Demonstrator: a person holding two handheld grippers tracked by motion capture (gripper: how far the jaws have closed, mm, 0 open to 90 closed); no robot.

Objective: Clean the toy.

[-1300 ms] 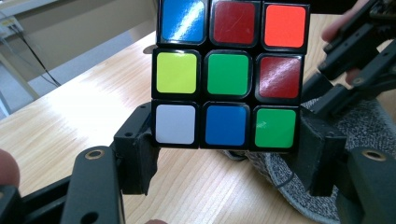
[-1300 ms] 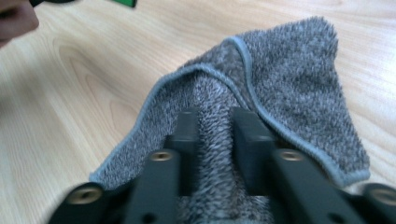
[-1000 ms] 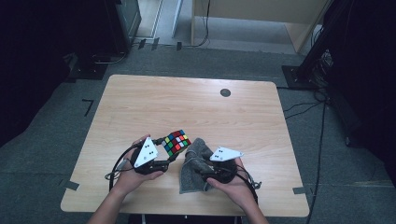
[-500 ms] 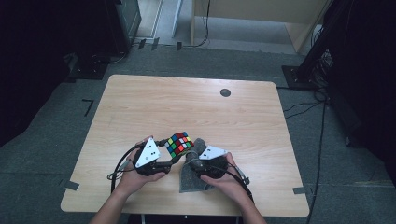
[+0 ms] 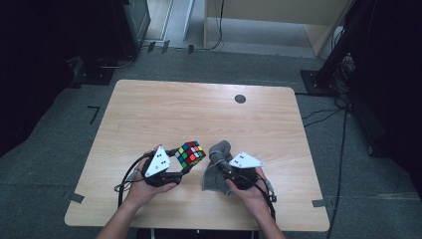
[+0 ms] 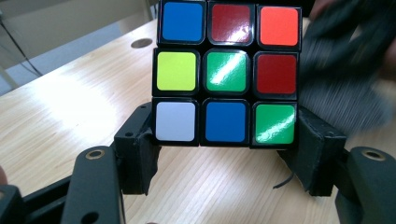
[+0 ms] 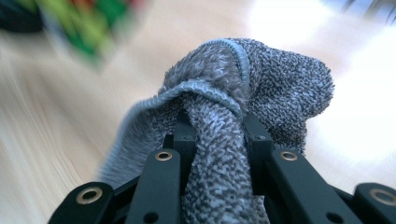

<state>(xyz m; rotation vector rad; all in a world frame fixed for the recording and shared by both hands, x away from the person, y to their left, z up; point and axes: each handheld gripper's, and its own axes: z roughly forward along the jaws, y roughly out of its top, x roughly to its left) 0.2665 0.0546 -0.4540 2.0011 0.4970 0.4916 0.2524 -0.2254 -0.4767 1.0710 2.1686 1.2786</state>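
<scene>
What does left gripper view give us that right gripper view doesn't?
Left gripper view: the cube's stickers read sharply, with a green centre and blue top-left, and the left tongs are clamped on its bottom row; a dark round spot on the table is also visible.

Right gripper view: the right tongs are pinching a bunched fold of the grey cloth, its looped weave and hemmed edge clear.

Both: the light wood table, plus the other hand's item as a blur only.

one puzzle cube (image 5: 190, 154), one grey cloth (image 5: 215, 167), two tools, left tool (image 5: 175, 160), right tool (image 5: 219, 160), one table (image 5: 199, 114)
</scene>
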